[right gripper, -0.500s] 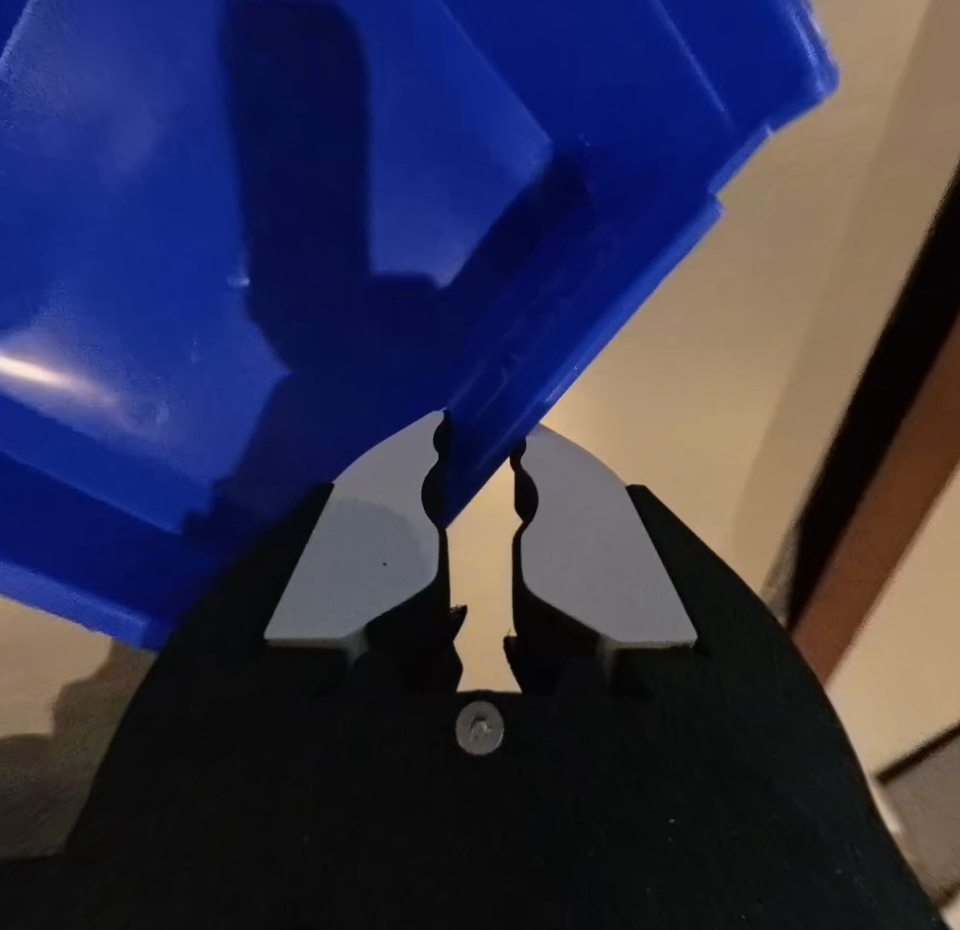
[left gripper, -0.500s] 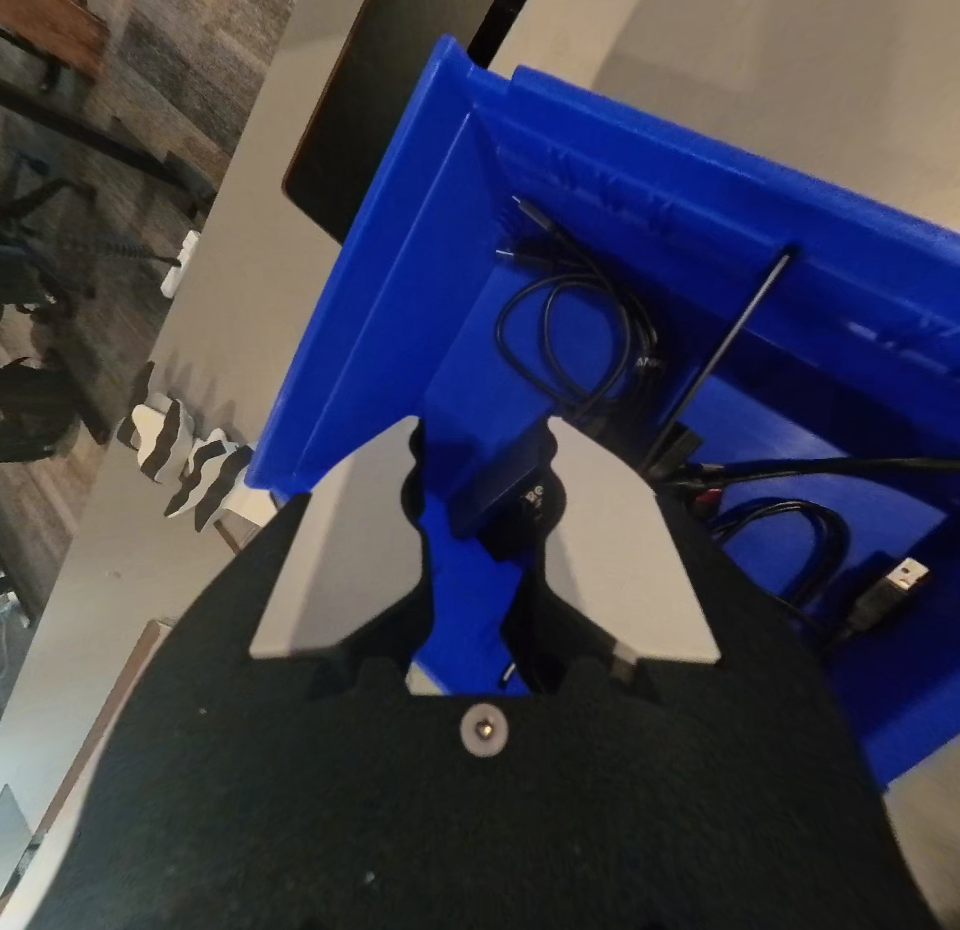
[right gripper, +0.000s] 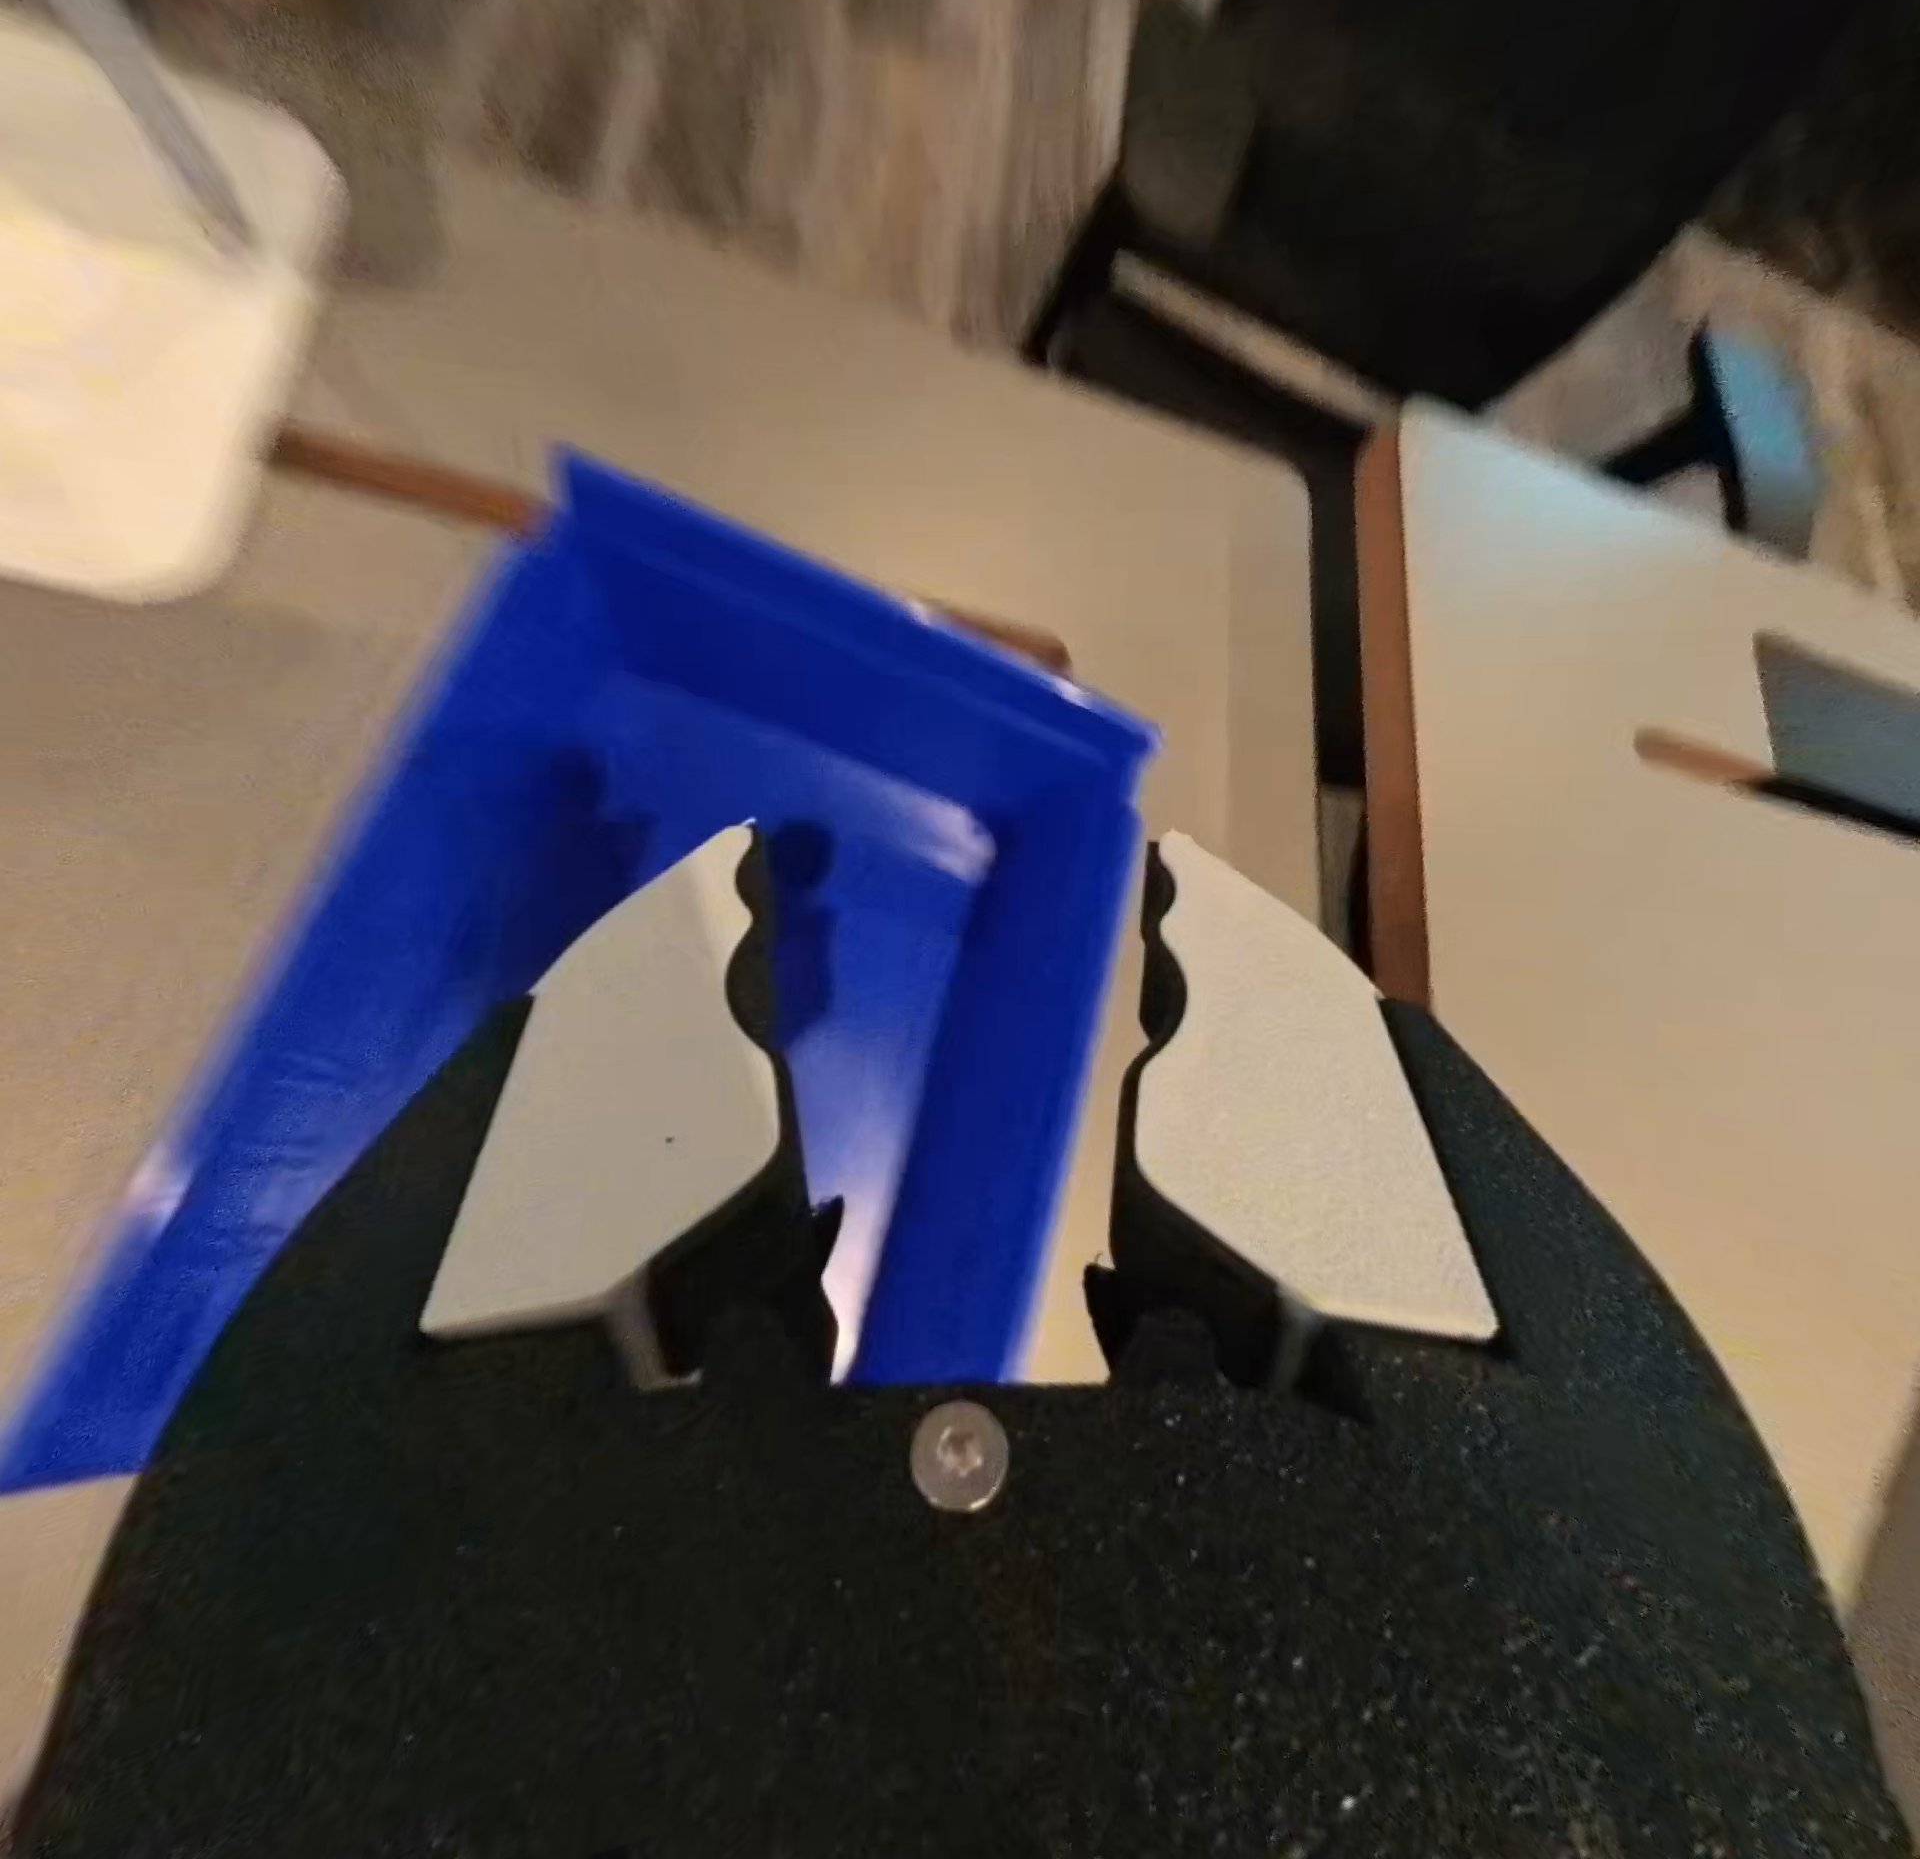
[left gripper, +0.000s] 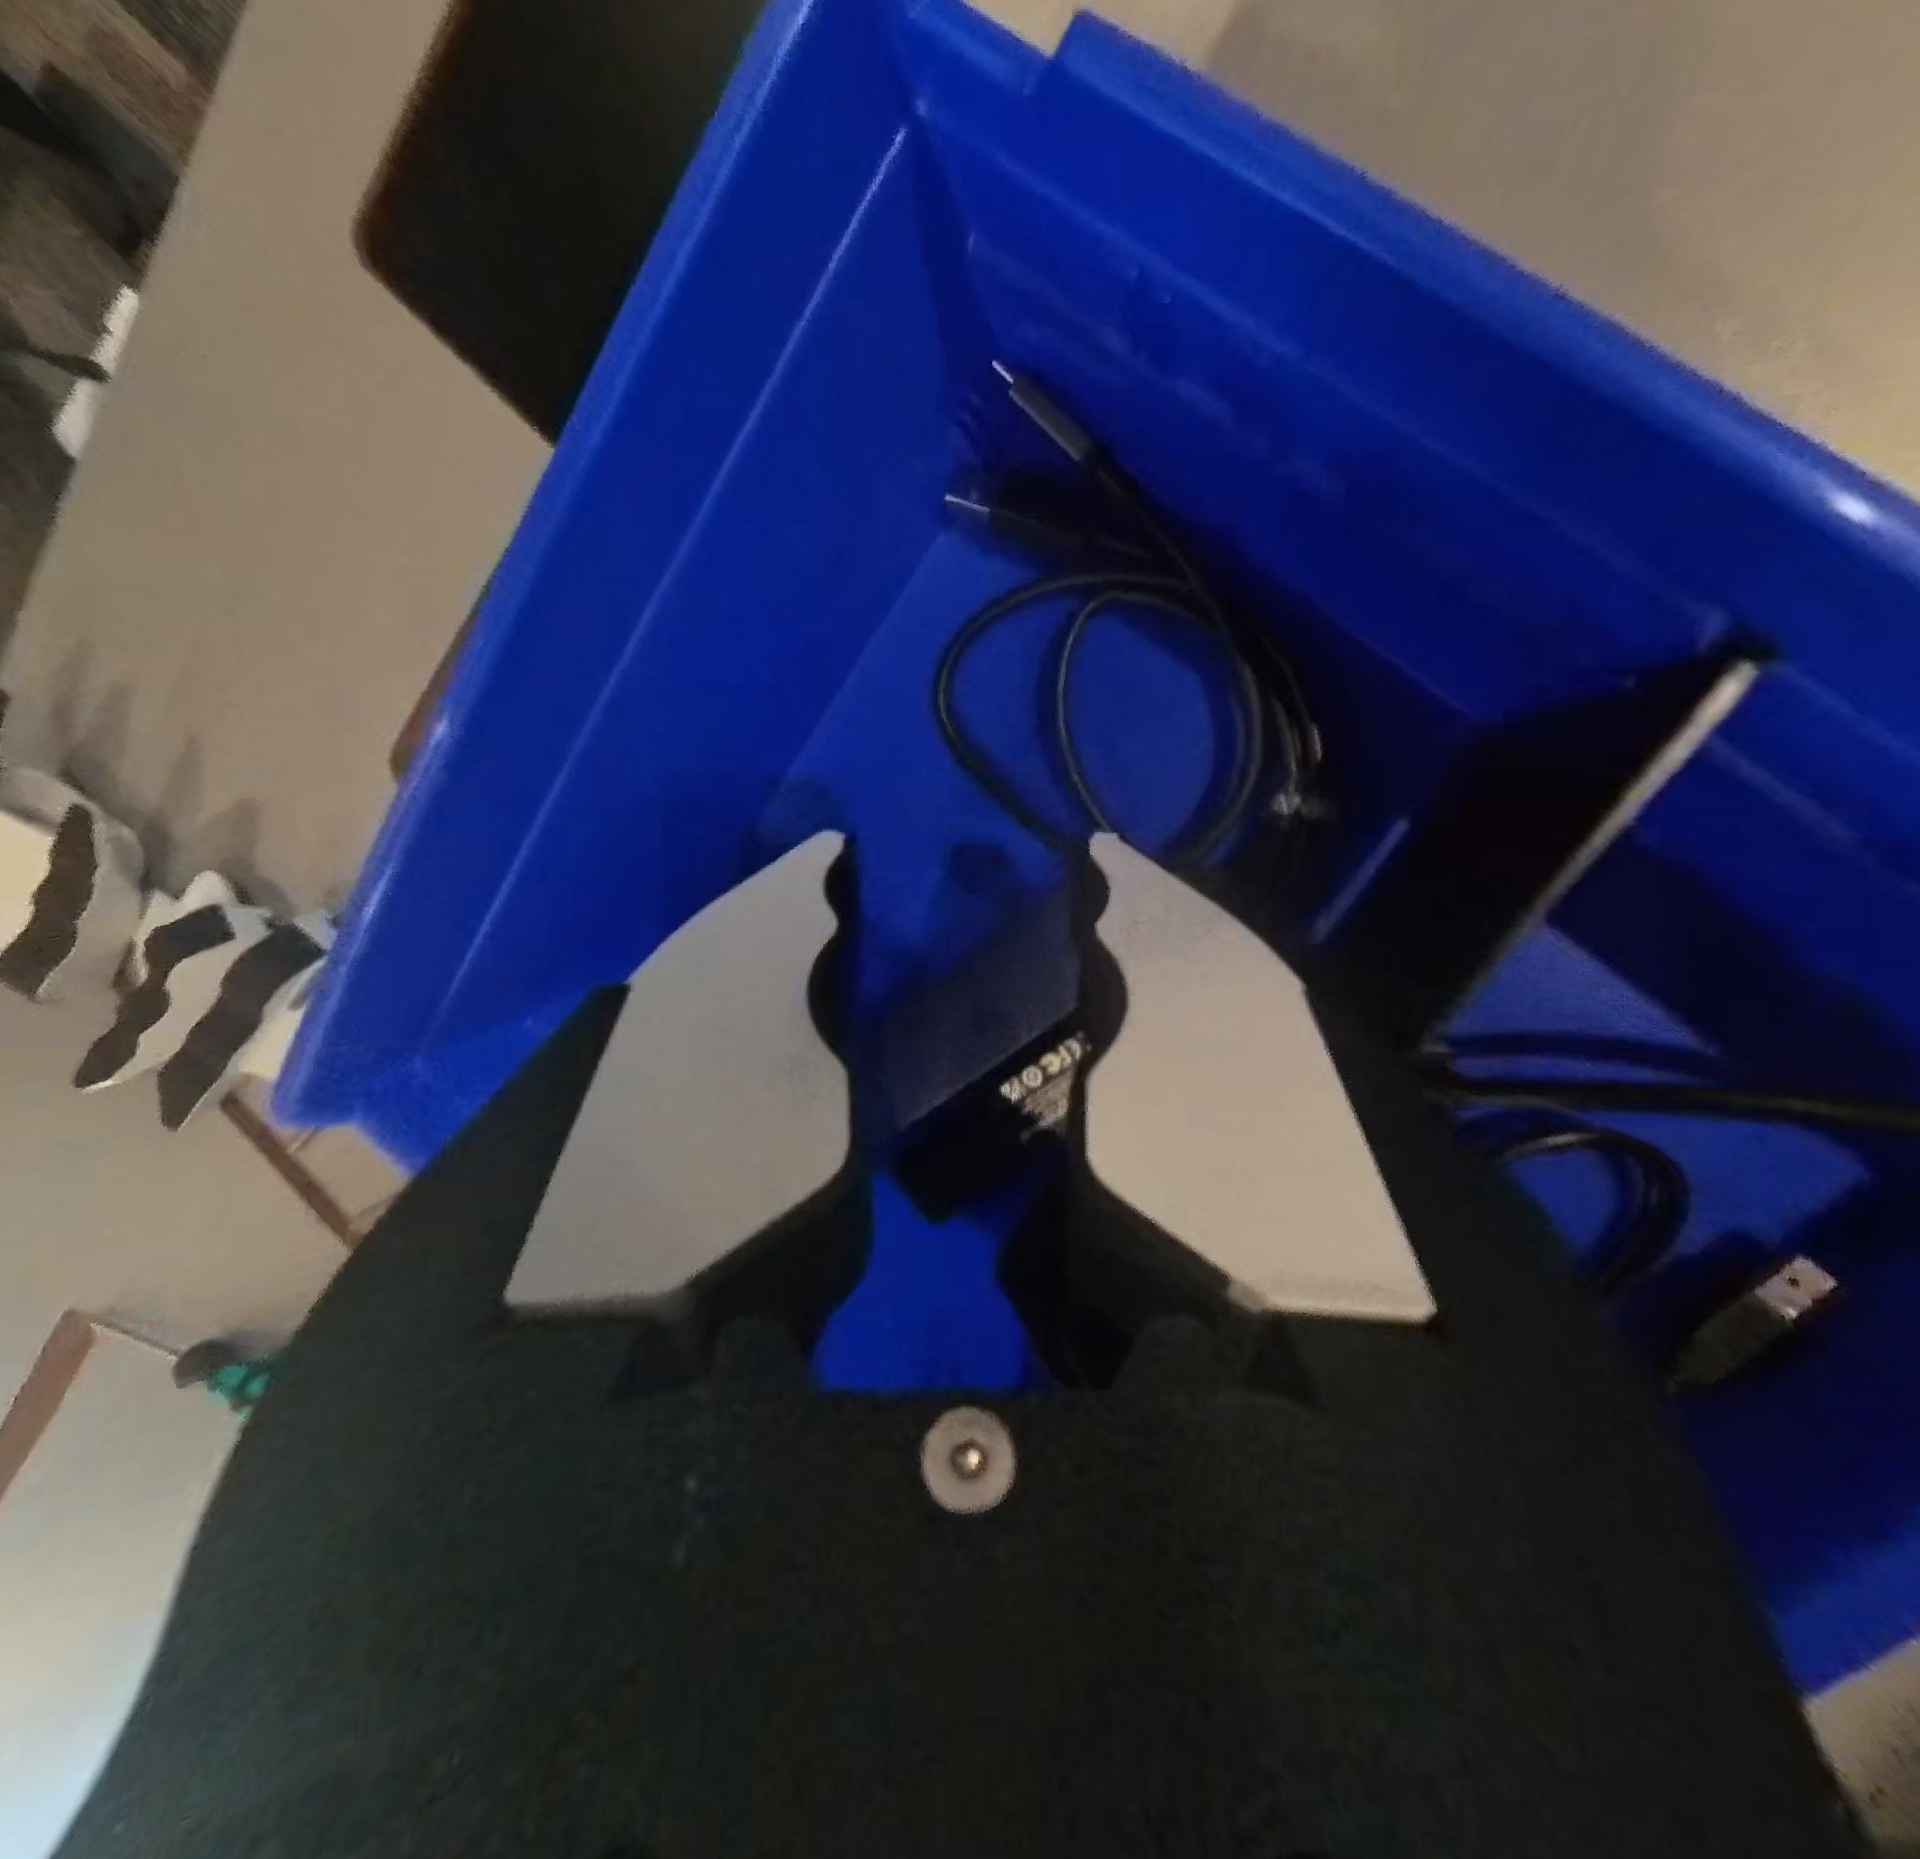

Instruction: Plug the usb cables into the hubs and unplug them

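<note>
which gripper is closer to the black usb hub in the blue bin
Left. The left gripper has the black hub between its fingers inside the blue bin. The right gripper is open over an empty compartment, with no hub in its view.

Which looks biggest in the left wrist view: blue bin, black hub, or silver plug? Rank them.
1. blue bin, fills much of the view.
2. black hub, between the left gripper fingers; its nearness inflates it.
3. silver plug, smallest.

A black hub point(left gripper: 992, 1071) lies in the blue bin point(left gripper: 727, 583). Black cables point(left gripper: 1122, 697) coil near its far corner. A plug point(left gripper: 1756, 1331) lies loose at the bin's right side.
</note>
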### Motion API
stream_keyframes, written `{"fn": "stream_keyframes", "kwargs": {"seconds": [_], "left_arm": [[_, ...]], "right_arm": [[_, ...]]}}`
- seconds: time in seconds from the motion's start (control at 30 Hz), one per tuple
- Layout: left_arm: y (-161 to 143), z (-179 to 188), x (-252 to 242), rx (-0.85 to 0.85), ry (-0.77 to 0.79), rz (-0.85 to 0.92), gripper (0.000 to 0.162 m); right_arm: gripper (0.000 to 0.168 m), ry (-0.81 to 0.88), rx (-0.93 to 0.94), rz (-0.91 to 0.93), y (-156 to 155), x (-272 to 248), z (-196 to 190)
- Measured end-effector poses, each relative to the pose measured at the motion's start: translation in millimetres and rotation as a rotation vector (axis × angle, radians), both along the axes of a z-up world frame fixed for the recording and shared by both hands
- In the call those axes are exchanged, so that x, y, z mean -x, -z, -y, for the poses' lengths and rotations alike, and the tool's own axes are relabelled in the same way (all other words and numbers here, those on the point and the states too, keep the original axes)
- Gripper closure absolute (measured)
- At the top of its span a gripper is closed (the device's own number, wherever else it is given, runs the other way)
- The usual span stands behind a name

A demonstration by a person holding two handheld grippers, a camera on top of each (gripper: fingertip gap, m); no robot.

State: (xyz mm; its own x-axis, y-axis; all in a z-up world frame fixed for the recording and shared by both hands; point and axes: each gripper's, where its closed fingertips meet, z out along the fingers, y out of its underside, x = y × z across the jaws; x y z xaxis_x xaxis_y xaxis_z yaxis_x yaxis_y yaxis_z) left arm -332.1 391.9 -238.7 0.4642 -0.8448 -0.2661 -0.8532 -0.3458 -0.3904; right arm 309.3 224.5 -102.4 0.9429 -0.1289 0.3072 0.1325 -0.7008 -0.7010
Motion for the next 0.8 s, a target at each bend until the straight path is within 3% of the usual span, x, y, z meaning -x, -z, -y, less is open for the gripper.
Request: {"fn": "stream_keyframes", "kwargs": {"seconds": [0.13, 0.33, 0.5, 0.6, 0.8], "left_arm": [[22.7, -11.7, -16.8, 0.066, 0.035, -0.058, 0.13], [47.8, -11.9, -23.6, 0.163, 0.079, -0.175, 0.137], [58.7, -14.1, -27.7, 0.178, 0.087, -0.226, 0.142], [66.4, -9.2, -30.2, 0.199, 0.125, -0.259, 0.157], [53.6, -10.4, -30.2, 0.175, 0.109, -0.259, 0.158]], "right_arm": [[0.11, -0.217, -0.3, -0.036, -60.9, 108.4, -9.3], [0.118, -0.44, -0.543, -0.02, -94.1, 219.1, 4.3], [0.121, -0.447, -0.667, -0.149, -99.4, 244.6, 15.4], [0.121, -0.425, -0.663, -0.14, -95.1, 246.0, 19.6], [0.124, -0.466, -0.683, -0.143, -102.5, 252.6, 30.2]]}}
